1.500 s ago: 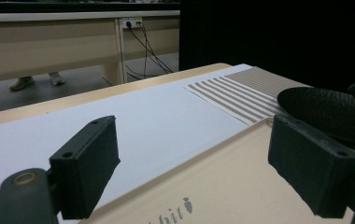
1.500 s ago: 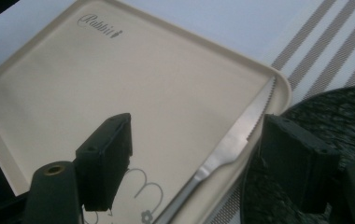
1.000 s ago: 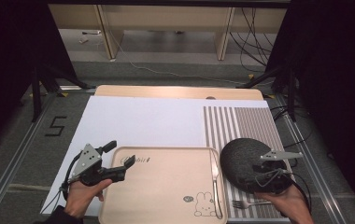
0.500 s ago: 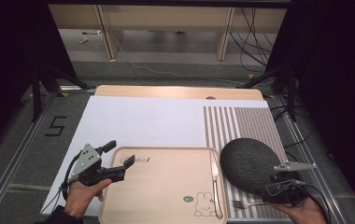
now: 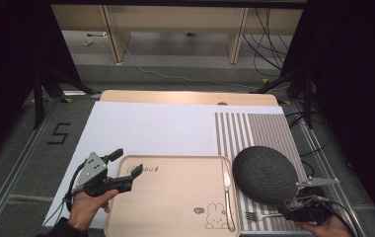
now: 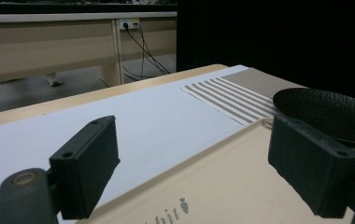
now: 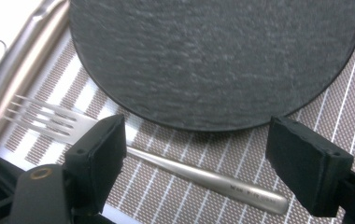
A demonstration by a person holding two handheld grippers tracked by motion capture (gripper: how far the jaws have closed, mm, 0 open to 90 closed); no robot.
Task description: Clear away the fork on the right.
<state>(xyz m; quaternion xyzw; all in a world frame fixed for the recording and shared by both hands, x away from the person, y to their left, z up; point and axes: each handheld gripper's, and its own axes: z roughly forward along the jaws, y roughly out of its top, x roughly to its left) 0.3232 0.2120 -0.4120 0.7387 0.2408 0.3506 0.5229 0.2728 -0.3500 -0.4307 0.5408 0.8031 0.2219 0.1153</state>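
A dark round plate [image 5: 264,175] lies on the striped mat [image 5: 269,131], with a fork [image 5: 262,216] just in front of it. In the right gripper view the fork [image 7: 189,172] lies crosswise between and just beyond the jaws, and the plate [image 7: 213,60] is further ahead. My right gripper [image 5: 294,205] [image 7: 201,140] is open and holds nothing, low at the plate's near right edge. My left gripper [image 5: 122,170] [image 6: 199,154] is open too, its jaws straddling the far left corner of the beige tray [image 5: 175,197] [image 6: 222,186].
A knife [image 5: 227,190] lies along the tray's right rim. A rabbit picture is printed on the tray. White paper [image 5: 151,131] covers the table's left and middle. Cables and bench legs stand on the floor beyond the table's far edge.
My right gripper has drawn back from above the plate toward the person and sunk behind the fork. The left gripper has stayed where it was.
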